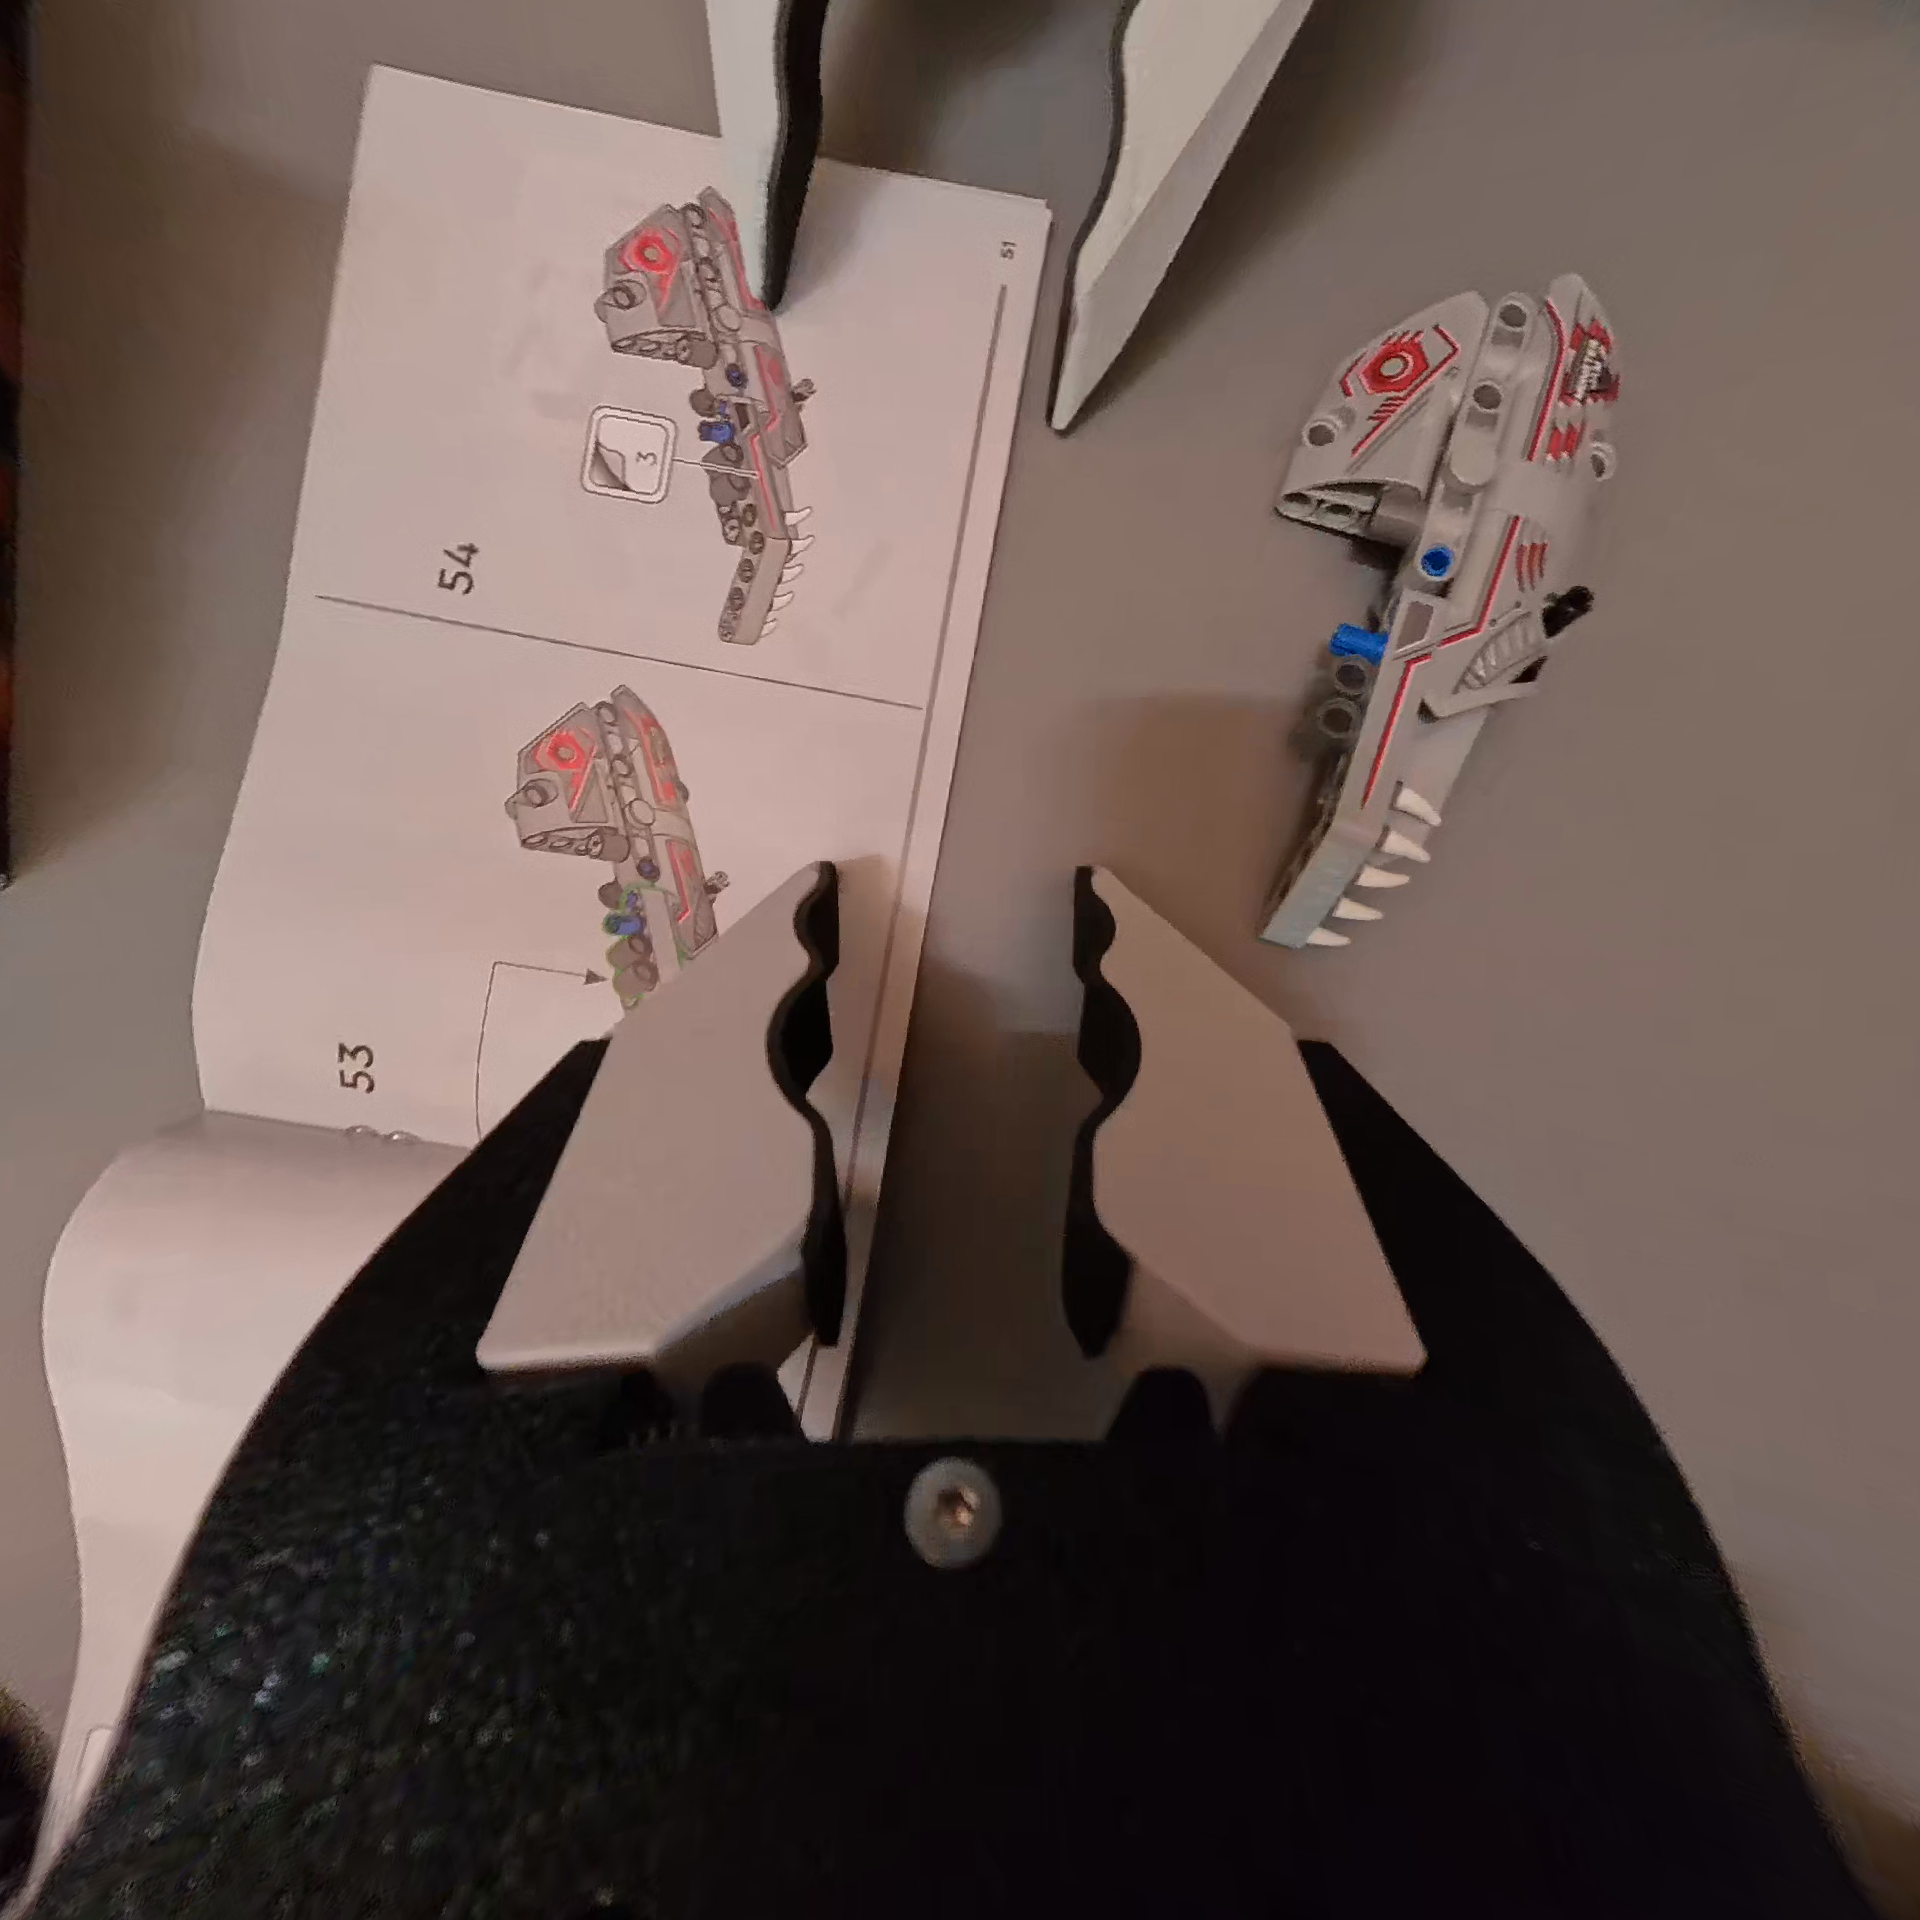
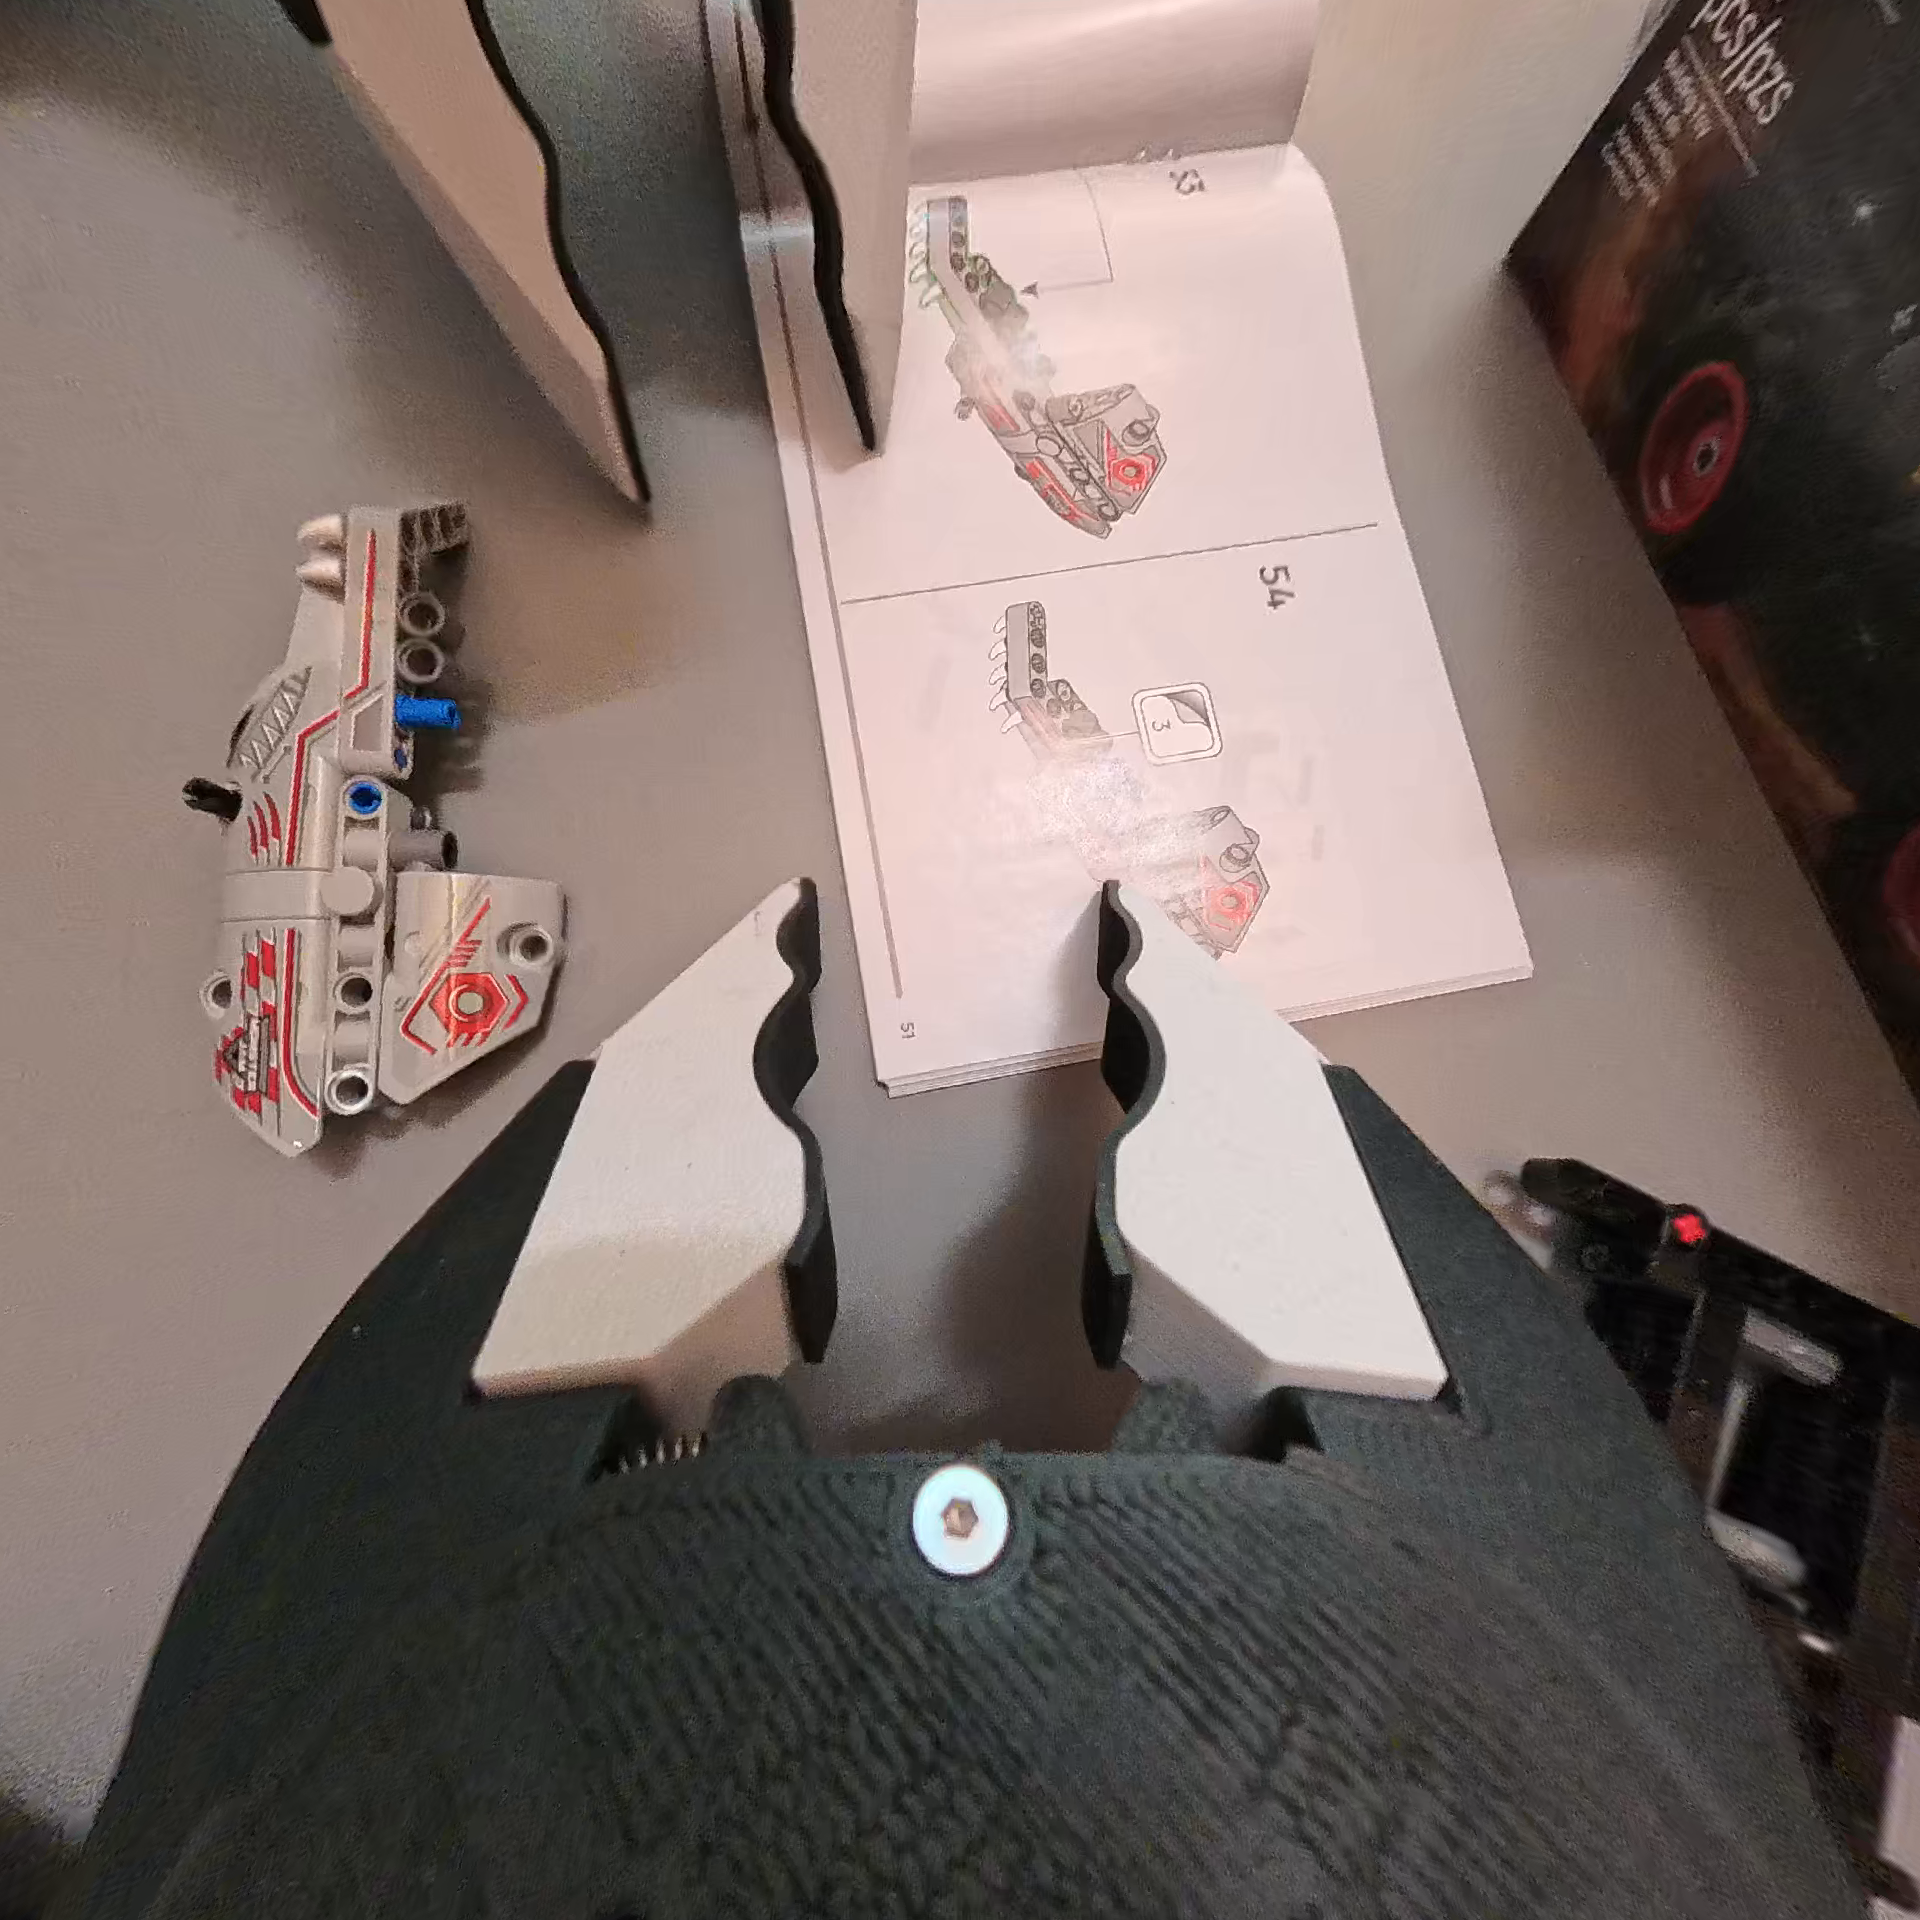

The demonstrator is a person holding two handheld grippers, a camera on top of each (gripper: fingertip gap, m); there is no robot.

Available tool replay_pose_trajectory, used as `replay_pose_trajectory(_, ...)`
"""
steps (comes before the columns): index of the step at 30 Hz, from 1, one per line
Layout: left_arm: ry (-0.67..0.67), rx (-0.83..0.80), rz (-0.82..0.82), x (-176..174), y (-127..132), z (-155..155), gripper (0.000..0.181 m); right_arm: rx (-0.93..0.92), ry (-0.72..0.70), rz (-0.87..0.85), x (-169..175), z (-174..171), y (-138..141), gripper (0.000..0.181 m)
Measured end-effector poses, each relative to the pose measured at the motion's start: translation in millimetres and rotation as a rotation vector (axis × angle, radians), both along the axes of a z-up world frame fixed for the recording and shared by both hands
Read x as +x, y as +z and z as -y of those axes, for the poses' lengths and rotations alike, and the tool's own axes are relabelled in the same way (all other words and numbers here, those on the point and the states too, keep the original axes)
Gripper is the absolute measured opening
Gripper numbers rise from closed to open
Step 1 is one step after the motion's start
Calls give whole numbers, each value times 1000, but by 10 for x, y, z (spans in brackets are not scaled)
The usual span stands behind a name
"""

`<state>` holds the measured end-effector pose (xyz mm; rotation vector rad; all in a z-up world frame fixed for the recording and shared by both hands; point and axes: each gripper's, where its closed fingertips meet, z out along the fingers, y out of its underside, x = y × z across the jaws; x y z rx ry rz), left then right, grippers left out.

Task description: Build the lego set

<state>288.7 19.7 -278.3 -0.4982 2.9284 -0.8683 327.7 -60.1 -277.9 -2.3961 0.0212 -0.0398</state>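
Note:
A grey Lego assembly (image 1: pixel 1444 603) with red stripes, white teeth and blue pins lies flat on the grey table (image 1: pixel 1558 1143). It also shows in the right wrist view (image 2: pixel 364 831). An open instruction booklet (image 1: pixel 623 675) lies beside it, and shows in the right wrist view too (image 2: pixel 1143 644). My left gripper (image 1: pixel 956 883) is open and empty, straddling the booklet's edge. My right gripper (image 2: pixel 954 894) is open and empty, also over that edge. Each gripper shows at the top of the other's view: the right (image 1: pixel 920 358), the left (image 2: pixel 750 468).
A dark printed box (image 2: pixel 1766 416) lies along the right side of the booklet. A cluster of black parts with a red spot (image 2: pixel 1714 1351) sits at the lower right. The booklet's far page curls up (image 1: pixel 156 1299).

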Motion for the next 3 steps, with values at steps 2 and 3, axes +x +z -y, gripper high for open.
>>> replay_pose_trajectory(2,-18,-35,2,-11,70,87,43,38,-24,-1,-2,-9,1,53)
replay_pose_trajectory(3,-22,-78,25,11,127,168,43,51,-23,0,-16,-11,4,51)
